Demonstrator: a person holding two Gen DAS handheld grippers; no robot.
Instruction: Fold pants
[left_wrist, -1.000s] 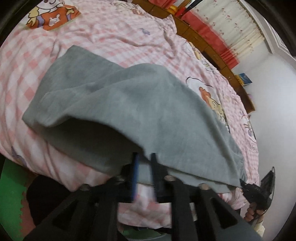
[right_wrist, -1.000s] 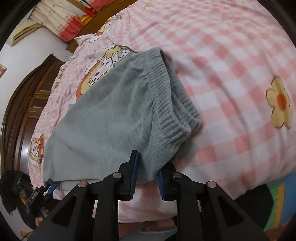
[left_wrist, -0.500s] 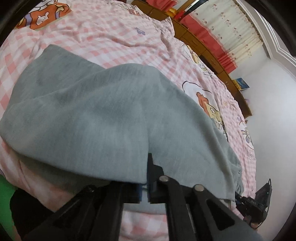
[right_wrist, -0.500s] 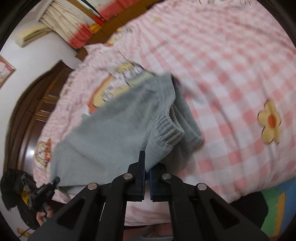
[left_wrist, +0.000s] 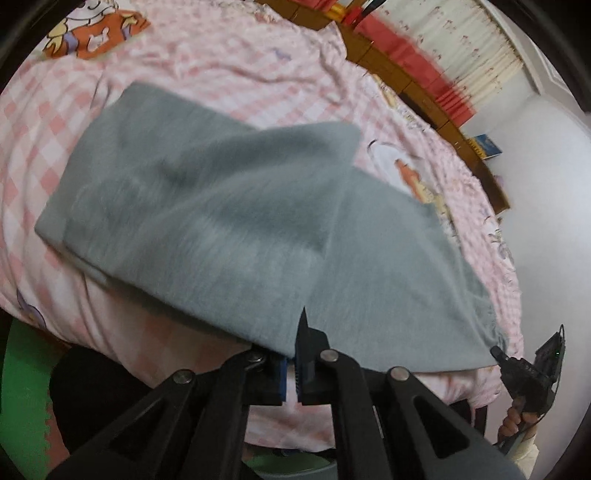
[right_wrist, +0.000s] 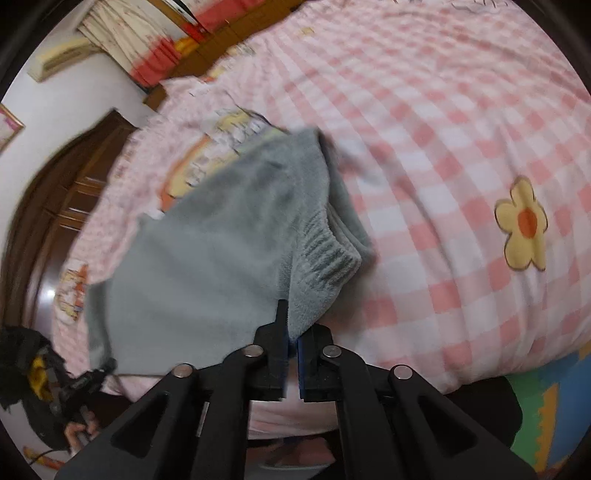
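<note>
Pants (left_wrist: 229, 221) lie on the checked bed (right_wrist: 424, 147), soft, light, floppy fleece. My left gripper (left_wrist: 295, 339) pinches the near hem; my right gripper (right_wrist: 291, 332) clamps by the ribbed waistband (right_wrist: 325, 254), the firmest hold.

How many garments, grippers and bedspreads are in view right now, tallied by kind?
Grey pants: 1
Grippers: 2, the left gripper and the right gripper, each shut on the pants' near edge
Pink checked bedspread: 1
Total: 4
</note>
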